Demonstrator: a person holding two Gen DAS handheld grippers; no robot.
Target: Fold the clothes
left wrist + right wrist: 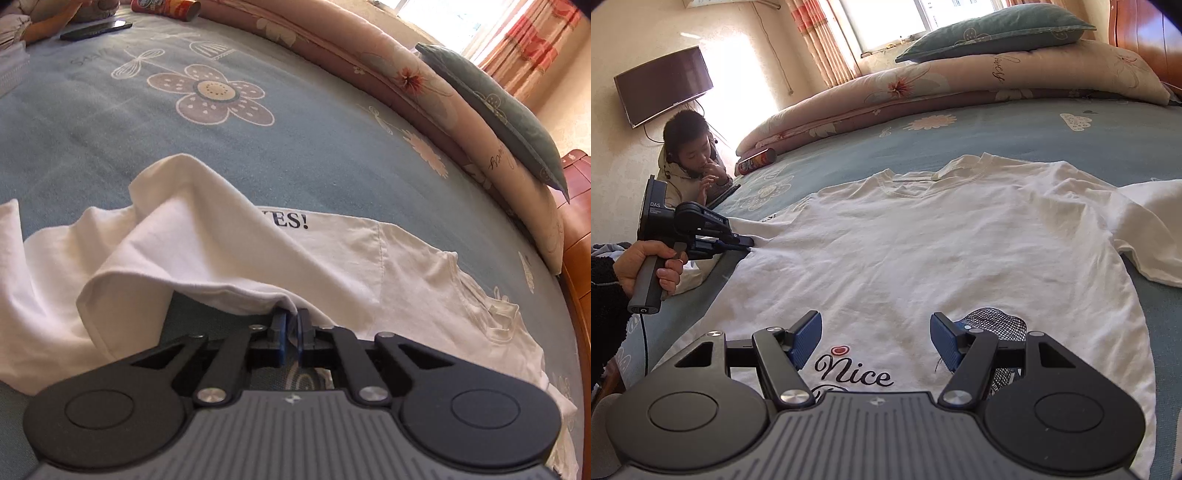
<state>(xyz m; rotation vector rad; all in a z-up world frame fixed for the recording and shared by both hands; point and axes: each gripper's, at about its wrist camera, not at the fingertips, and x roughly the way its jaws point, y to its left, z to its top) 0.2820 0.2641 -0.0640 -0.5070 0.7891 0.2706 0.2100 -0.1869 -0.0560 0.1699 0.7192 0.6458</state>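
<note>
Nearest the right wrist camera, the right gripper stands with its ribbed blue pads wide apart, gripping nothing, poised over the lower front of a white cotton T-shirt. The shirt lies spread front-up on a pale blue bedspread of short, nubby weave printed with flowers and clouds. Between the pads runs looping black script reading "Nice" under a small pink heart, and a black mesh-patterned print sits just beside the right pad. The cloth is soft and lightly creased, its ribbed collar towards the far side and one sleeve folded over at the right.

At the shirt's left edge the left gripper, held by a hand in a dark fleecy sleeve, is clamped on the fabric. From the left wrist view its blue pads are pressed together on a pinch of the hem, and the cloth rises from them in a smooth rolled fold.

Farther off lie a cylindrical red snack can on its side and a flat black phone. Behind them a rolled pink floral quilt runs along the bed, with a teal pillow on top. A seated person is at the far left corner, below a dark wall-mounted screen.
</note>
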